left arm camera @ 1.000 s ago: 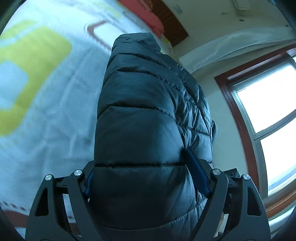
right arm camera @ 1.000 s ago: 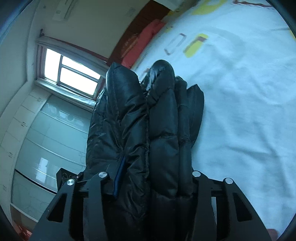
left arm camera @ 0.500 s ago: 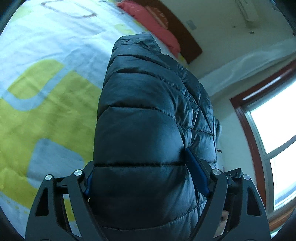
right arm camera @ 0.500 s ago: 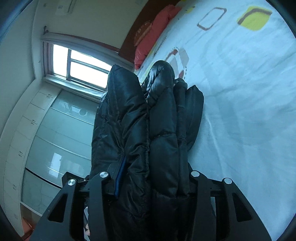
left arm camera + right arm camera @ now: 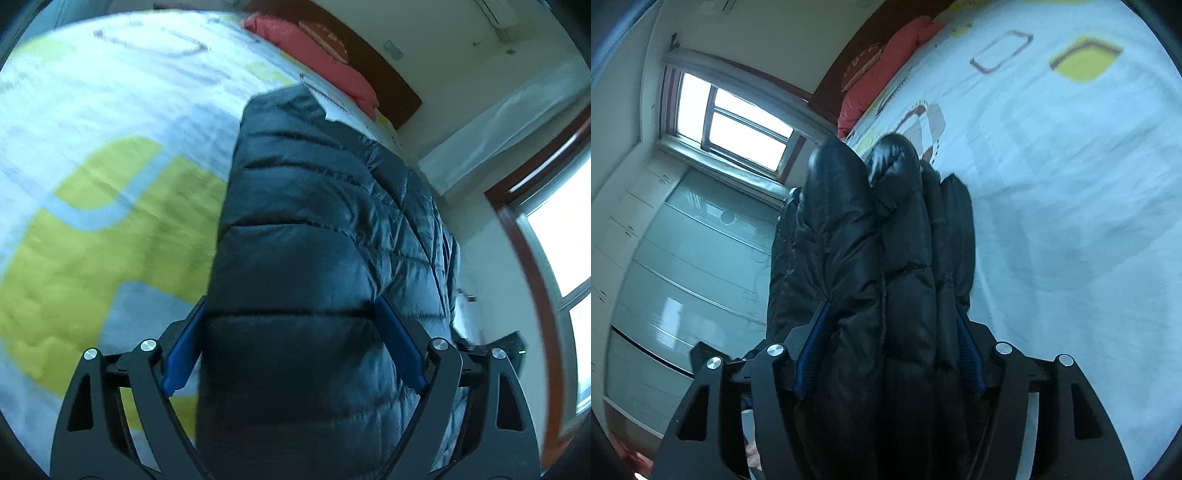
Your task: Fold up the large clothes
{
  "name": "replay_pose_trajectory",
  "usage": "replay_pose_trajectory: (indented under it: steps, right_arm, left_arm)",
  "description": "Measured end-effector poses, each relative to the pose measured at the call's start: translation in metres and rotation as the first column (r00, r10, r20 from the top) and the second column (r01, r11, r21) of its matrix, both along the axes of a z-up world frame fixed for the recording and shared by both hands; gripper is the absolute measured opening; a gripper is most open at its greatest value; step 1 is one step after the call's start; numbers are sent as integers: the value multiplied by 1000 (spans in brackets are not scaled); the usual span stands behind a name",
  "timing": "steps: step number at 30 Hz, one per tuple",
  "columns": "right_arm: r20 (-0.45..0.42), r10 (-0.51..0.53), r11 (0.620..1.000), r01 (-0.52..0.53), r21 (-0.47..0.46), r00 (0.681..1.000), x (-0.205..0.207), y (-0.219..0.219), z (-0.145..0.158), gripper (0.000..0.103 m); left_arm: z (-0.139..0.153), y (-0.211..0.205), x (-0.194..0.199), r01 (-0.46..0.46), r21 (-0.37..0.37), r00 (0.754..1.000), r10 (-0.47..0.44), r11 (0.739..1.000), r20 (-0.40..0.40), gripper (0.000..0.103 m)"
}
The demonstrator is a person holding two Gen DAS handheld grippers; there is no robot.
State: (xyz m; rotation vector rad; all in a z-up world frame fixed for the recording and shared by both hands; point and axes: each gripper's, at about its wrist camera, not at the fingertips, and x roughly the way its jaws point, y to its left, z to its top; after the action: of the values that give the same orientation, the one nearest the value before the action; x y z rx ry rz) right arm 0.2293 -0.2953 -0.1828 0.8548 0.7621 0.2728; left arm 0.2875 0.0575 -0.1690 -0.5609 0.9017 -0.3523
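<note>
A black quilted puffer jacket (image 5: 314, 240) fills the middle of the left wrist view, held up above the bed. My left gripper (image 5: 291, 347) is shut on a thick fold of it, blue pads pressed into both sides. In the right wrist view the same jacket (image 5: 879, 258) hangs bunched in several padded ridges. My right gripper (image 5: 890, 354) is shut on that bunch, with its blue pads (image 5: 812, 354) sunk into the fabric. The jacket hides the space between both pairs of fingers.
The bed (image 5: 92, 184) below has a white cover with yellow and grey shapes, also in the right wrist view (image 5: 1071, 184). Red pillows (image 5: 317, 51) lie at a dark wood headboard. A window (image 5: 735, 122) and pale wardrobe doors (image 5: 683, 277) stand beside the bed.
Both grippers have swung with the jacket still gripped. The left view now shows more of the bed and the pillows. The right view has tilted slightly toward the bed.
</note>
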Motion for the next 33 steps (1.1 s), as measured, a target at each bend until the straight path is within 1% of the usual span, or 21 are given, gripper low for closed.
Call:
replay_pose_trajectory:
  steps: [2, 3, 5, 6, 9, 10, 11, 12, 15, 20, 21, 23, 25, 28, 33]
  right_arm:
    - [0, -26, 998, 26, -59, 1000, -14, 1, 13, 63]
    - [2, -36, 996, 36, -83, 999, -21, 1, 16, 63]
    - [11, -60, 986, 61, -153, 998, -37, 4, 30, 63]
    - [13, -75, 977, 76, -199, 997, -47, 9, 39, 63]
    - [9, -103, 949, 101, -298, 995, -69, 19, 53, 63]
    - [9, -113, 934, 109, -340, 994, -79, 27, 61, 63]
    - [9, -118, 925, 113, -363, 993, -83, 32, 65, 63]
    - [8, -125, 910, 118, -398, 992, -90, 41, 71, 63]
    - [15, -133, 877, 125, -465, 991, -106, 60, 80, 63]
    - [43, -129, 792, 130, -596, 991, -130, 97, 92, 63]
    - [46, -126, 783, 128, -609, 991, -128, 102, 92, 63]
    - [58, -121, 758, 130, -639, 991, -138, 112, 95, 63]
    - [72, -122, 743, 140, -654, 990, -147, 119, 96, 63]
    - [80, -122, 736, 144, -662, 989, -155, 125, 99, 63]
    - [95, -124, 724, 155, -672, 988, -165, 132, 102, 63]
  left_arm:
    - [11, 1, -14, -27, 65, 999, 25, 998, 35, 87]
    - [17, 0, -23, -40, 110, 998, 34, 993, 53, 87]
    - [28, 0, -37, -53, 165, 996, 39, 985, 85, 87]
    - [33, -2, -44, -59, 192, 994, 40, 980, 100, 87]
    - [49, -6, -68, -75, 255, 989, 39, 964, 145, 87]
    - [53, -7, -74, -80, 274, 987, 37, 959, 157, 88]
    - [58, -10, -80, -87, 296, 984, 37, 951, 172, 89]
    - [64, -13, -90, -96, 324, 981, 34, 941, 192, 92]
    - [73, -15, -114, -114, 355, 973, 32, 928, 229, 93]
    - [80, -16, -143, -134, 376, 970, 45, 917, 238, 93]
    - [81, -16, -149, -139, 382, 970, 47, 914, 240, 93]
    - [84, -18, -159, -156, 408, 966, 52, 900, 253, 93]
    - [88, -19, -170, -176, 428, 960, 58, 886, 275, 93]
    - [93, -19, -184, -199, 449, 953, 66, 871, 294, 93]
    - [101, -21, -199, -211, 470, 946, 59, 857, 319, 93]
